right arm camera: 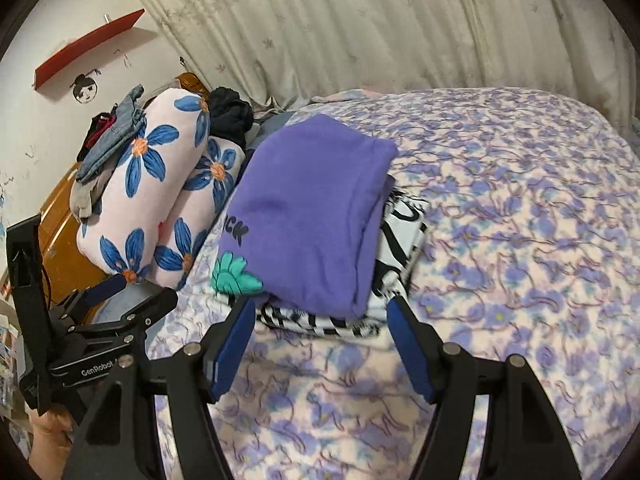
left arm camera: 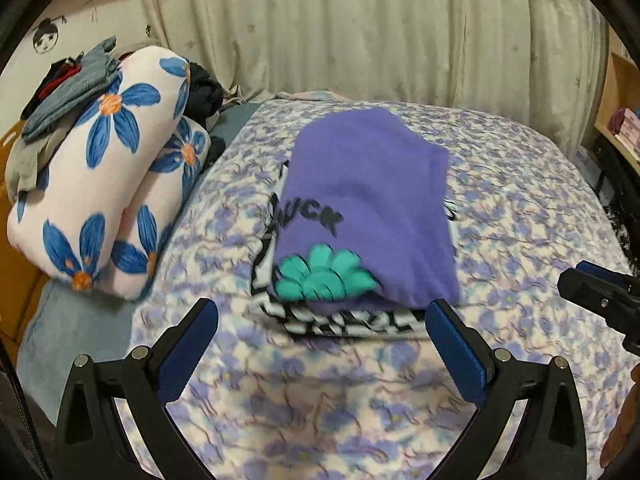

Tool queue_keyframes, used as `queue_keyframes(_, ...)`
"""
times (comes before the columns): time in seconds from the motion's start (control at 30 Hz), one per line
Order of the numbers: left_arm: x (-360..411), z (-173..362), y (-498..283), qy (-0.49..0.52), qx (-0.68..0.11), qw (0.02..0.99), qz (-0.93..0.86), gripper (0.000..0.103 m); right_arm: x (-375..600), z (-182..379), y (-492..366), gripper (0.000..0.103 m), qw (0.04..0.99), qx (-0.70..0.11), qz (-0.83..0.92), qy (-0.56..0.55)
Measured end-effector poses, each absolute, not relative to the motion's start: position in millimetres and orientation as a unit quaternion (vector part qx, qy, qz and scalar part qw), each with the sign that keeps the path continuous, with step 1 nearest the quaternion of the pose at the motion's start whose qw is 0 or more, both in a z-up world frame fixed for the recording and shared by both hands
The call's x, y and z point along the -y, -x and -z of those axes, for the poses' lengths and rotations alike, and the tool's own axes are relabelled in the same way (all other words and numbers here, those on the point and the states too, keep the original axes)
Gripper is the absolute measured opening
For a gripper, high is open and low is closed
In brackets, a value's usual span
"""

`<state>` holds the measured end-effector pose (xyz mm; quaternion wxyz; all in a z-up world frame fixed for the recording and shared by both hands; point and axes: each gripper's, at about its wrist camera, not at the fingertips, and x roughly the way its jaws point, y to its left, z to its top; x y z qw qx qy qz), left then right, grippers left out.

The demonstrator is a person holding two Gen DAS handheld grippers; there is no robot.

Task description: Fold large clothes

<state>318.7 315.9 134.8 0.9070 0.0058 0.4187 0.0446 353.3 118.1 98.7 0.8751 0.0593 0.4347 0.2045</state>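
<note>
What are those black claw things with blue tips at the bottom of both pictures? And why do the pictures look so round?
Those claws are grippers, tools with two fingers. A person holds one in each hand, and each has a small camera looking along its fingers. The lens bends things, so the pictures look round.

One picture is from the left gripper, the other from the right gripper. Each camera also catches the other gripper at the edge of its picture.

Both look down at a bed with a flowery blanket. On it lies a folded purple top, stacked on a folded black-and-white garment. A rolled quilt with blue flowers sits beside them, with more clothes on top.

Both grippers are open and hold nothing.
</note>
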Motion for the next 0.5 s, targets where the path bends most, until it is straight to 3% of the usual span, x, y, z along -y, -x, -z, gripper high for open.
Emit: queue_keyframes(0.5, -213.5, -114.7, -138.6, -0.026, -0.397, 0.917, 0.019, 0.103, -24.2, -83.6, -197.4, 0.069, 0.857, -0.461, -0.227, -0.048)
